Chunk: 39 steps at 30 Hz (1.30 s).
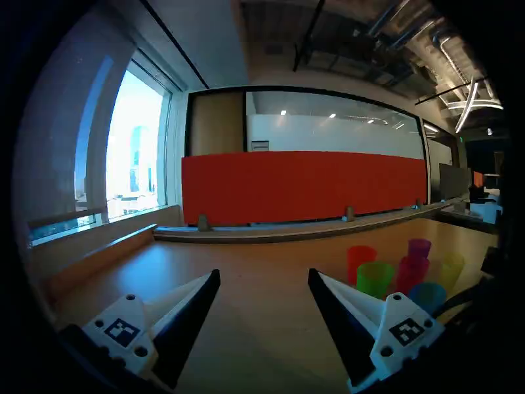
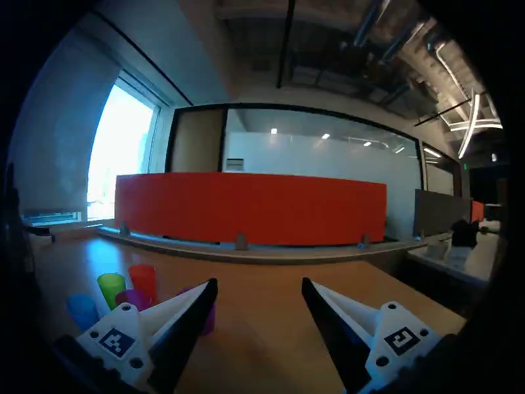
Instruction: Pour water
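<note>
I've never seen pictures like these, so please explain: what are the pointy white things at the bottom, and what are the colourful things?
Those are the fingers of grabbing tools that a person holds, one in each hand. A small camera rides on each tool. One picture looks along the left gripper, the other along the right gripper. Both are open and hold nothing. On the wooden table stands a cluster of colourful cups. Behind the table is a red panel.

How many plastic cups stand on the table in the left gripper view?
6, in one cluster: orange cup, green cup in front, purple cup farthest, pink cup, yellow cup rightmost, blue cup nearest. Others may be hidden.
</note>
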Available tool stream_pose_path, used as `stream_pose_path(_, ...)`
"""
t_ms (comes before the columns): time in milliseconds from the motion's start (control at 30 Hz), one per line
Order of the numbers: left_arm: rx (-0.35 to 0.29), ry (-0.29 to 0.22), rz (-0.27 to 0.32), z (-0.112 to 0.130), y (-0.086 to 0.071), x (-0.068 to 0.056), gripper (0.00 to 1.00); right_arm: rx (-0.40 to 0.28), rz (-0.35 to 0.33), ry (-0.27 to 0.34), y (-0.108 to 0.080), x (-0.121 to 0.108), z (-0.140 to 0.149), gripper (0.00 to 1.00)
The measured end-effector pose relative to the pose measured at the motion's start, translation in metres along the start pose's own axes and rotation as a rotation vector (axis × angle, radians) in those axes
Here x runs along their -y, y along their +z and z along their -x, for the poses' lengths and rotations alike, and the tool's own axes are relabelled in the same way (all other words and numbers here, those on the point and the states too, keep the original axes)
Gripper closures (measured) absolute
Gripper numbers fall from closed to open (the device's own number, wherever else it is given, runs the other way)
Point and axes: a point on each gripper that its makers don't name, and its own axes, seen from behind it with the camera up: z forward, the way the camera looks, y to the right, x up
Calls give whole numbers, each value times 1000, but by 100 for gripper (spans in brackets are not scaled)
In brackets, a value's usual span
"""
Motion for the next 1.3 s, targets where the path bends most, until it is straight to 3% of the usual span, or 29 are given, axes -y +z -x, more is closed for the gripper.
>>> stream_pose_path(200,-26,26,10,-39,0,4,0,-12,-11,-28,2,4,-26,1)
stream_pose_path(400,-38,3,42,-69,3,4,0,-8,-34,-23,5,10,-47,1)
stream_pose_path(900,9,-56,149,-105,17,-10,0,16,-77,4,14,11,-80,1)
stream_pose_path(1300,19,-17,223,-134,26,-17,0,3,-118,4,21,7,-115,1)
